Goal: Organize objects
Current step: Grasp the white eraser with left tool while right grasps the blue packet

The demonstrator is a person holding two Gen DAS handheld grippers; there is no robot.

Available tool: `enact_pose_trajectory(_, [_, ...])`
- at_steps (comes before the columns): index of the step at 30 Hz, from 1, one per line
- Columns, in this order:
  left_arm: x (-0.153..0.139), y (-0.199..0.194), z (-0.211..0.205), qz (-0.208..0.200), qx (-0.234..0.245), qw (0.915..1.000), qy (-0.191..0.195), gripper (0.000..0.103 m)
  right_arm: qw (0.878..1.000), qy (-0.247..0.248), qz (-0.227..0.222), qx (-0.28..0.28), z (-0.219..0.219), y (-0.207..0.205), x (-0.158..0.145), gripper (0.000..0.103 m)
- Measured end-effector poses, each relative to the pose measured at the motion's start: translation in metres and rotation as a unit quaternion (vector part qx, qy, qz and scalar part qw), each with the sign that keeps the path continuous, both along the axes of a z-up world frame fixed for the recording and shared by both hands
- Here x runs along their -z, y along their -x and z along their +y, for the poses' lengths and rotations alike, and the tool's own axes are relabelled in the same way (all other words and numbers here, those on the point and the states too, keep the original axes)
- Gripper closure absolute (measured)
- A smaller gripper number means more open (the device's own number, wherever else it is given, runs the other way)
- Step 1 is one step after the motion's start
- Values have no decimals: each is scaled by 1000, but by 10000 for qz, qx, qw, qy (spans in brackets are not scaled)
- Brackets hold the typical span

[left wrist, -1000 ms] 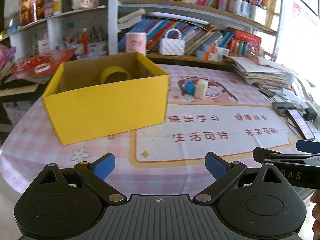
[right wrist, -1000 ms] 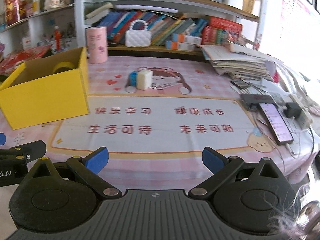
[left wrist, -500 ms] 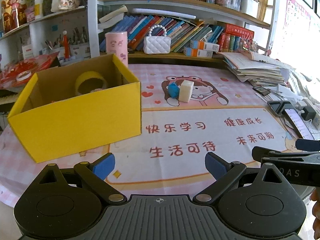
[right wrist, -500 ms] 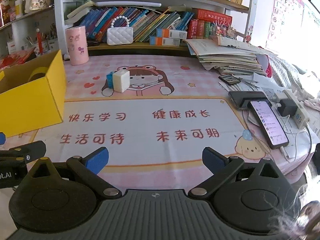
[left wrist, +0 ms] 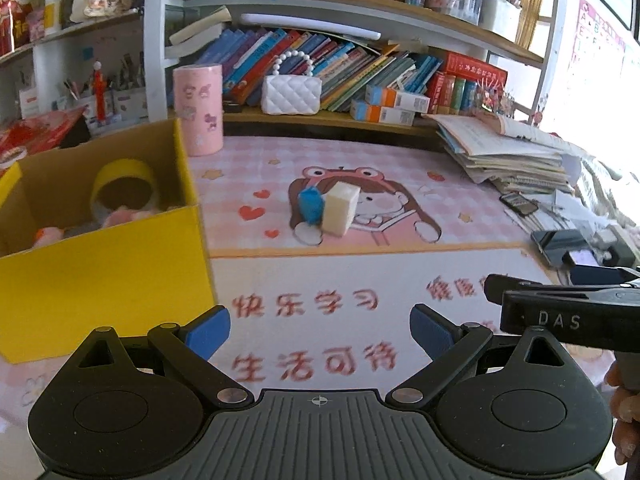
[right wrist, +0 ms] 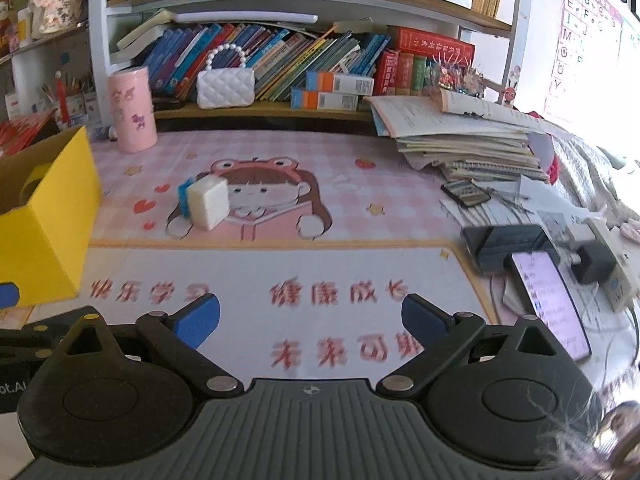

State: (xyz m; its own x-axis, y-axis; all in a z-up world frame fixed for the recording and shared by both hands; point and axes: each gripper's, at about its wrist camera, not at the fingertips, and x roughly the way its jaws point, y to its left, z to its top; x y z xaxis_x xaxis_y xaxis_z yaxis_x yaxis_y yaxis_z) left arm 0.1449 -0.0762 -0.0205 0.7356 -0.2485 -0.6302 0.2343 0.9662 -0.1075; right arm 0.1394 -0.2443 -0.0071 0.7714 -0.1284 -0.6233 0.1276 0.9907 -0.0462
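Both tongs, left gripper [left wrist: 320, 330] and right gripper [right wrist: 311, 318], stand open and empty. The white block [right wrist: 208, 202] leans against the blue one [right wrist: 185, 196] at centre (likely next), the yellow box [left wrist: 100, 264] at left waits to receive them.

White cube [left wrist: 340, 208] sits tilted mid-bench, touching the small blue block [left wrist: 311, 204] on its left; open yellow box [left wrist: 104, 280] at near left holds a yellow tape roll [left wrist: 122, 184].

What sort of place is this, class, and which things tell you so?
Probably a child's study corner at home. Shelves crammed with books stand behind the desk, a stack of workbooks lies on it, and an alphabet chart hangs on the wall.
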Motion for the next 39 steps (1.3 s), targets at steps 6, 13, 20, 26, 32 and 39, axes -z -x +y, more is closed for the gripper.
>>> enact_pose_trajectory(6, [2,-26,-24,-75,-70,9997,-209,12,9997,-174,-187,-50,-30,-33,-7,10])
enact_pose_trajectory(13, [3,-69,-47,-116,-155,9992,-358,48,9986,-353,-371,-134,-52,-66,-13,13])
enact_pose_trajectory(20, [15,-120,-66,-77,-338,9988,-359,57,9980,-433,-370,-258,-62,-91,-14,13])
enact_pose_trajectory(26, [31,-160,-80,-18,-453,9976,-526,57,9978,-467,-210,-418,-67,-98,-8,13])
enact_pose_trajectory(32, [45,-176,-96,10,-189,9967,-783,64,9980,-498,-115,-367,-77,-100,-4,13])
enact_pose_trajectory(39, [38,-168,-95,-138,-34,9967,-799,79,9982,-506,-54,-318,-82,-103,0,13])
